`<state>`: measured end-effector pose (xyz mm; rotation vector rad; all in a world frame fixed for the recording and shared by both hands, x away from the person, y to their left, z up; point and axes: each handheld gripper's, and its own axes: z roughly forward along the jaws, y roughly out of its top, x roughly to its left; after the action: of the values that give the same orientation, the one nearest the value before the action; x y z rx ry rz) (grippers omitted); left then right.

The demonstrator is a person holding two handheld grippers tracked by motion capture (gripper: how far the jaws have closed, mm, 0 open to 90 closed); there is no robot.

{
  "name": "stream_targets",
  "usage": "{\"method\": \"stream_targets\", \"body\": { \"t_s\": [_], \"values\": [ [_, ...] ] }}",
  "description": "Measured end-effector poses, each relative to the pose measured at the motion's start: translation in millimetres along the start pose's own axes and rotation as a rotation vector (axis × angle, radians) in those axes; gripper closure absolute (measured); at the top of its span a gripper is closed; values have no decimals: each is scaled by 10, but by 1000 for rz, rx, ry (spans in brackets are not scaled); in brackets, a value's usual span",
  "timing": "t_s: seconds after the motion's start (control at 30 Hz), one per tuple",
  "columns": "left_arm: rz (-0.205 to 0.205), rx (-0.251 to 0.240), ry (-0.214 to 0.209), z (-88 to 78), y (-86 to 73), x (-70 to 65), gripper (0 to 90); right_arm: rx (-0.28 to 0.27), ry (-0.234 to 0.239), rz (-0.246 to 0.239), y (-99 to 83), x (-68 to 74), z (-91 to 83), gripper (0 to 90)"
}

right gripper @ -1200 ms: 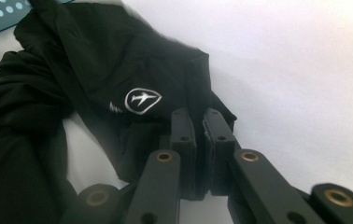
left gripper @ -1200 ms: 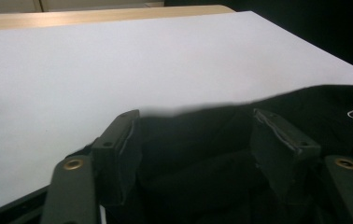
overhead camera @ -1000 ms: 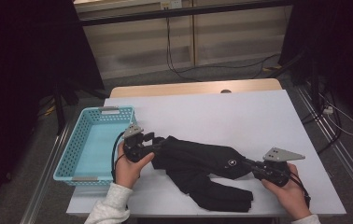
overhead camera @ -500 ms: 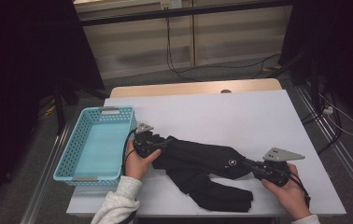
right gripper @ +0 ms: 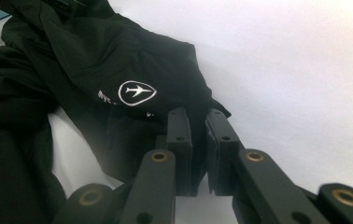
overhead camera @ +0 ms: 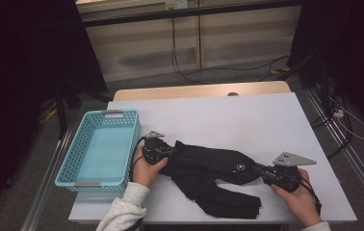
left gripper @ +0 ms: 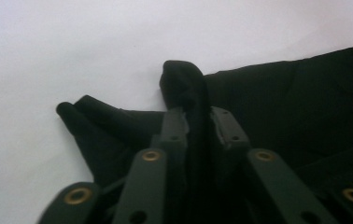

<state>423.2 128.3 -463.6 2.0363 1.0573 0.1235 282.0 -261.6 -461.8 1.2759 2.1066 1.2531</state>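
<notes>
- A black garment [overhead camera: 209, 171] is spread across the near half of the white table [overhead camera: 247, 115], lying lengthwise between the two hands, with a folded part trailing toward the near edge.
- The left gripper [overhead camera: 163, 153] is held at the garment's left end; its jaws have just been closing, and in the left gripper view [left gripper: 197, 122] a bunched fold of the cloth is seen pinched between the pads, which are nearly together.
- The right gripper [overhead camera: 263, 169] is held at the garment's right end; in the right gripper view [right gripper: 197, 122] its jaws are seen almost closed, with a thin edge of the cloth clamped between them.
- A white aeroplane logo [right gripper: 137, 92] is printed on the garment near the right gripper.
- A blue basket [overhead camera: 74, 166] is set at the table's left edge, just beside the left hand [overhead camera: 146, 168] and apart from the garment.
- The right hand [overhead camera: 298, 195] is rested near the table's near right corner.
</notes>
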Motion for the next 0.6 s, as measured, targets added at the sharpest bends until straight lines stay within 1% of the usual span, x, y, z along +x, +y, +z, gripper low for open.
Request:
{"method": "stream_targets", "body": {
  "t_s": [0.07, 0.13, 0.17, 0.23, 0.27, 0.37, 0.4, 0.43, 0.5, 0.53, 0.57, 0.6],
  "values": [
    [0, -3, -8, -10, 2, -8, 832, -1, -3, 5, 1, 0, -1, 812],
    [-7, -11, -19, -31, 13, -13, 848, -1, -7, 4, 2, -1, 2, 804],
    [0, -24, -15, -53, 23, -18, 848, -1, -7, 4, 2, -1, 2, 804],
    [-3, -57, -16, -109, 49, -32, 850, -2, -12, 2, 2, -4, 4, 798],
    [3, -62, -24, -146, 67, -39, 852, -10, -20, 3, 3, -12, -3, 797],
    [12, -100, -40, -259, 112, -63, 853, -13, -23, 6, 5, -25, -13, 786],
    [21, -132, -42, -329, 135, -76, 855, -14, -28, 13, 8, -29, -17, 766],
    [21, -132, -42, -329, 135, -76, 856, -14, -28, 13, 8, -29, -17, 766],
    [27, -142, -47, -373, 140, -93, 856, -8, -31, 17, 8, -22, -12, 737],
    [31, -144, -50, -392, 142, -102, 856, -6, -36, 21, 8, -19, -4, 694],
    [31, -145, -57, -412, 145, -109, 856, -6, -36, 21, 8, -19, -4, 694],
    [33, -149, -59, -432, 147, -115, 856, -8, -45, 31, 15, -27, -12, 647]
  ]
}}
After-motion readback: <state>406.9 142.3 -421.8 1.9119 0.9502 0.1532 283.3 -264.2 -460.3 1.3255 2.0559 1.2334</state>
